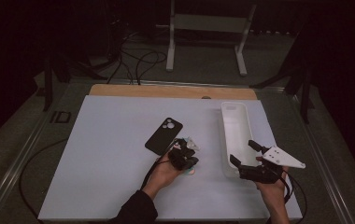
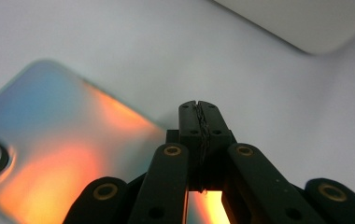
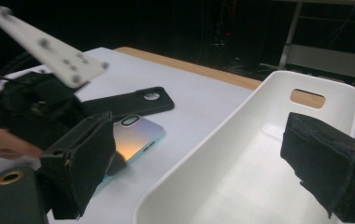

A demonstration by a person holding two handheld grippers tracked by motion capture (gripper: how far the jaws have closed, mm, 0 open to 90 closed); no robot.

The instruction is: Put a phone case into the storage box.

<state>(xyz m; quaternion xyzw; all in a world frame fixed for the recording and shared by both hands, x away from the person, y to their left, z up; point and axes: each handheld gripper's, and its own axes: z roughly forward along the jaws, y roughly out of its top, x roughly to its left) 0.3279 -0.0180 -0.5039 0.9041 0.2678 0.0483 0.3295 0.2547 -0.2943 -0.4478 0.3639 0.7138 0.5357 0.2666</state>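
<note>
On the white table (image 1: pixel 96 177), the iridescent phone (image 3: pixel 136 135) lies beside the black case (image 3: pixel 129 103). The left gripper (image 2: pixel 199 112), jaws pressed together and empty, hovers above it; it should probably open wide before descending. The right gripper (image 3: pixel 199 172) gapes, empty, over the white tray (image 3: pixel 259 154).

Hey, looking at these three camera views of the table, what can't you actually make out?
- Iridescent phone case: left gripper view blurs it and the frame edge cuts it; in the high view the left gripper covers most of it.
- White tray: near end cut off by the right gripper view's edge.
- Whether the left gripper's shut jaws touch the iridescent phone case: cannot tell.
- Room behind the table: too dark.
</note>
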